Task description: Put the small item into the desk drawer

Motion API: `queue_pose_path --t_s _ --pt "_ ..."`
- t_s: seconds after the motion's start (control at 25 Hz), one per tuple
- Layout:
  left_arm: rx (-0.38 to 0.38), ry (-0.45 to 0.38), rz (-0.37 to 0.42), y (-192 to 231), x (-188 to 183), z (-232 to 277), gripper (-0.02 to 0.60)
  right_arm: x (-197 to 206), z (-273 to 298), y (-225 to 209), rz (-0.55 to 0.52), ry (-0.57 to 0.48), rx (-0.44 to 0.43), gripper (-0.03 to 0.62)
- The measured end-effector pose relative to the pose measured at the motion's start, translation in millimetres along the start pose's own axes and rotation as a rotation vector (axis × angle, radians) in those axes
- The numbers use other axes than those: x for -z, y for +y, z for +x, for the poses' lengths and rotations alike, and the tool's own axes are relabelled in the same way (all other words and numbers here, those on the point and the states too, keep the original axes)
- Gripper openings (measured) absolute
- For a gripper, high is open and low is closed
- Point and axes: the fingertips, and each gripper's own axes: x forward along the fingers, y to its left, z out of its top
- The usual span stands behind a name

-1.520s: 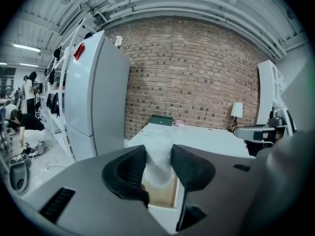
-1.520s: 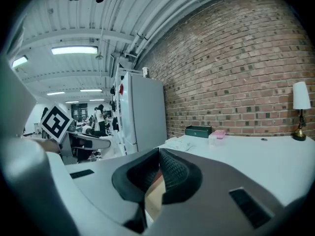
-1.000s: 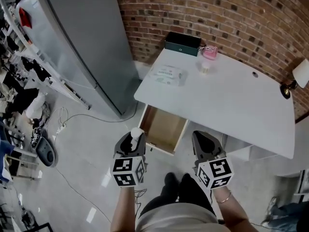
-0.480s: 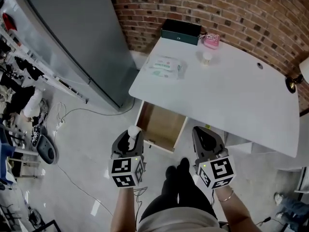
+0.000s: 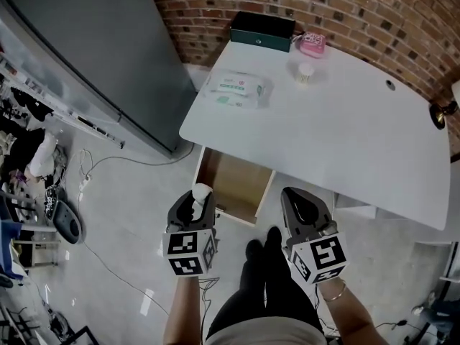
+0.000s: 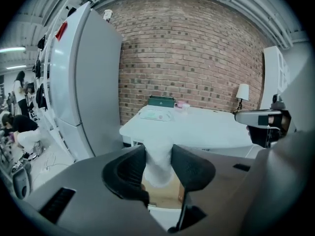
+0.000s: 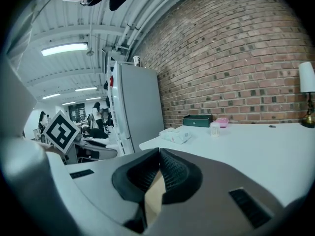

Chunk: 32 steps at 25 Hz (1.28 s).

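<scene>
Shift: both grippers sit slightly lower against the floor than a second ago, and the desk and its things have slid up and to the left in the head view; the hold on the item is unchanged.
Refrigerator: a tall grey refrigerator (image 5: 86, 49) stands well ahead of the left gripper and off to its left.
Wall: a brick wall (image 5: 359, 13) runs far ahead of both tools, behind the desk.
Desk: the white desk (image 5: 345, 142) lies ahead of both grippers and reaches well out past the right one.
Drawer: the drawer (image 5: 233, 182) is pulled open, its wooden inside bare, just ahead of the left gripper's tips and a little to their right, ahead-left of the right gripper.
Left gripper: the left gripper (image 5: 195, 203) (image 6: 158, 167) has its jaws partly apart and closed on the item, both pads against its sides.
Right gripper: the right gripper (image 5: 305, 203) (image 7: 157, 173) has its jaws together at the tips with nothing between them.
Green box: a dark green box (image 5: 262, 31) sits at the desk's far edge by the wall, far ahead of the left gripper.
Wipes pack: a soft wipes pack (image 5: 237, 90) lies nearer, straight beyond the drawer.
Pink container: a pink container (image 5: 312, 44) sits far ahead of the right gripper, just beside the green box.
Cup: a small white cup (image 5: 305, 72) stands just nearer than the pink container.
Item: the small white item (image 5: 202, 192) (image 6: 158, 161) stands up out of the left gripper's jaws, near the drawer's front corner and outside the drawer.
</scene>
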Motion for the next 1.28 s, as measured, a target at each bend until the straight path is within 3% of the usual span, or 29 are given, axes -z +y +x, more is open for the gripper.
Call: queue_pose_path --t_s 0.44,0.8,1.28 --pt "0.052 0.085 0.050 -24 38 65 0.181 36 14 -29 0.052 0.030 0.030 0.009" --pt "0.099 0.213 0.088 -49 100 120 0.181 72 9 -48 0.115 0.063 0.074 0.009" --pt "0.117 0.354 0.095 -60 179 174 0.181 122 11 -43 0.140 0.119 0.055 0.009"
